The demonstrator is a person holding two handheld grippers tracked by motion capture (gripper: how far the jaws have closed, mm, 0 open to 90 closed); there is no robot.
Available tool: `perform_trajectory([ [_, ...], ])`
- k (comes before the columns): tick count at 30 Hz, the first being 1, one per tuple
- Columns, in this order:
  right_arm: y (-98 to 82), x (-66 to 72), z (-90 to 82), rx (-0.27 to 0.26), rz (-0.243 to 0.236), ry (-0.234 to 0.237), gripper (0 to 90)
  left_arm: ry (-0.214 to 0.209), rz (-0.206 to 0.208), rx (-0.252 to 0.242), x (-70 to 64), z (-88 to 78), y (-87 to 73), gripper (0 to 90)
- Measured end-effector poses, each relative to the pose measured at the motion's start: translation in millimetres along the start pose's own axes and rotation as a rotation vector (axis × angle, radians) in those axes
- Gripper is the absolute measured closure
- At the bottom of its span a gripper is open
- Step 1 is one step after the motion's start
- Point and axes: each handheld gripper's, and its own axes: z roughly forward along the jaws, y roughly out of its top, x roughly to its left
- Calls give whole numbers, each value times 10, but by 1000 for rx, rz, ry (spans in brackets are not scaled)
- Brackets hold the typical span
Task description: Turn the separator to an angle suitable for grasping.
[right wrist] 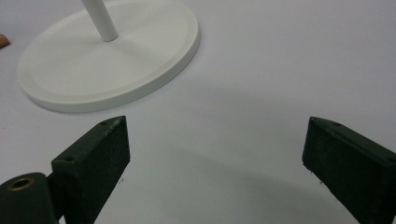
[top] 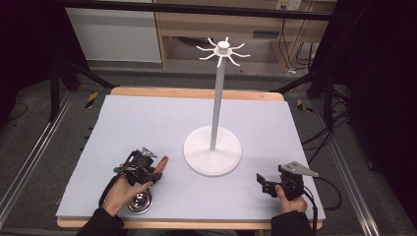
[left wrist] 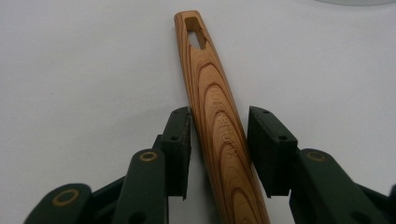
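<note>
Wooden handle (left wrist: 215, 116) sits between the left gripper (top: 147, 169) fingers (left wrist: 177, 149): one finger touches its side, the other has a thin gap, so closing in but not yet clamped. Handle belongs to a ladle whose steel bowl (top: 139, 201) lies at 6 o'clock of the left hand (top: 120, 191), near the worktop (top: 147, 118) front edge. Handle tip points to 1 o'clock, toward the white stand (top: 213, 150); slot in the tip is probably for hanging on the hooks (top: 223, 50) up top. Grasp is mid-handle, likely so the slotted end is free. Right gripper (top: 268, 184) hovers at 4 o'clock of the stand base (right wrist: 112, 60), fingers wide apart, nothing between them, probably on standby. Bowl partly hidden under the left hand. Engraving on the handle unreadable.
</note>
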Motion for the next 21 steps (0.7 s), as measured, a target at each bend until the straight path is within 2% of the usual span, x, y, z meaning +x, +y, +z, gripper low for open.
perform_trajectory([
  [9,0,8,6,7,-1,4,80,28,29,26,-54,15,27,574],
  [13,-1,6,8,10,-3,4,80,5,5,44,-10,10,49,600],
  [19,-2,4,9,12,-4,4,80,25,-15,64,-12,12,83,638],
  [21,-1,3,11,13,-2,6,80,12,-17,66,10,12,88,666],
])
